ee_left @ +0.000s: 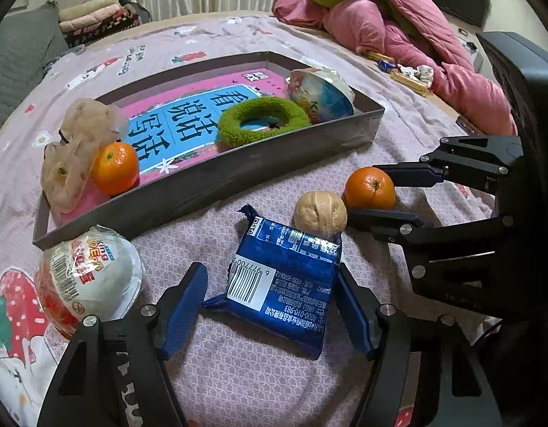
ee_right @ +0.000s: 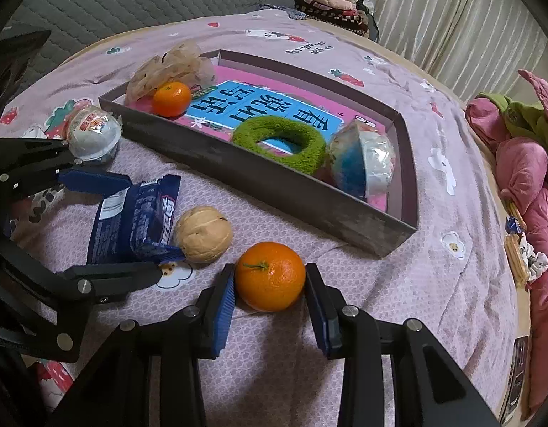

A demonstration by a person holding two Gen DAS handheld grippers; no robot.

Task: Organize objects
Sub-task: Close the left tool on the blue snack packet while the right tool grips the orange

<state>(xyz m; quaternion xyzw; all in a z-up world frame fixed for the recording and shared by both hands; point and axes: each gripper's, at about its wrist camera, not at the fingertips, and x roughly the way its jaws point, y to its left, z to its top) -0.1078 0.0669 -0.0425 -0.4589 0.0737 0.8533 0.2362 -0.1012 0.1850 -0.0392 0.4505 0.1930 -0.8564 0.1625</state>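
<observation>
1. Orange and round, the loose tangerine (ee_right: 270, 276) sits low in the centre of the right wrist view, on the bed (ee_right: 398, 284) in front of the grey box (ee_right: 259, 178). The right gripper (ee_right: 269, 297) has its fingers (ee_right: 224, 302) against both sides of the fruit, just closing onto it.
2. It looks light, with a soft peel that yields; a squeeze across its widest part, as now, should hold without bruising.
3. Blue foil, the snack packet (ee_left: 284, 281) lies lower centre in the left wrist view, between the spread fingers of the left gripper (ee_left: 274, 306), which do not yet press it.
4. The packet is probably light, crinkly and slippery, with brittle contents; take it across its flat sides, gently.
5. A walnut (ee_left: 320, 213) touches the packet's far end and may roll when the packet lifts.
</observation>
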